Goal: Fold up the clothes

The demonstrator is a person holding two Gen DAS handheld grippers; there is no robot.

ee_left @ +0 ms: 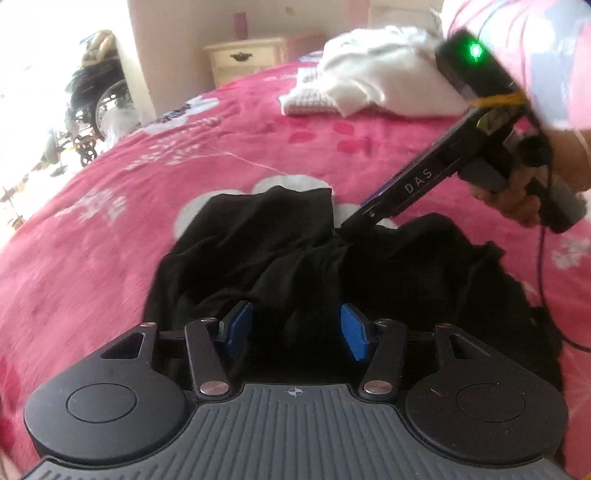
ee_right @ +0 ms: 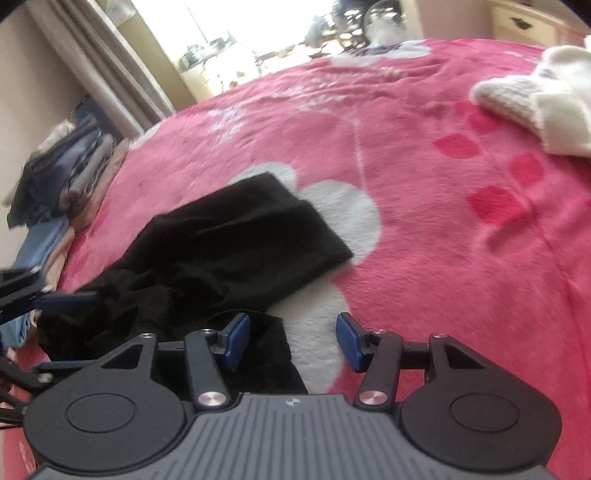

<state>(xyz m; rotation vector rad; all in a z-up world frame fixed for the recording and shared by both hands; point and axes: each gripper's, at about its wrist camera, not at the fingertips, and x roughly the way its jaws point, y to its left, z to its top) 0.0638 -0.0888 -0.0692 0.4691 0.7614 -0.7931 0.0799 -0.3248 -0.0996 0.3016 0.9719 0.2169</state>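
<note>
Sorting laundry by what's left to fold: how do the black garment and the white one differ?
The black garment lies crumpled near both open grippers; the white garment sits bunched farther back. The black one looks smooth, while the white one shows a ribbed knit edge. Both rest on the pink blanket, unfolded.

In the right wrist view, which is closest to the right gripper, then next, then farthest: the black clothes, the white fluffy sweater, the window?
1. Black clothes, just ahead-left of the right gripper.
2. White fluffy sweater, far right on the pink blanket.
3. Window, beyond the bed.

Pink blanket (ee_right: 461, 258) bare btwn black garment (ee_right: 236, 236) & white clothes (ee_right: 546, 107); folded stack (ee_right: 70, 170) blocks edge.
</note>
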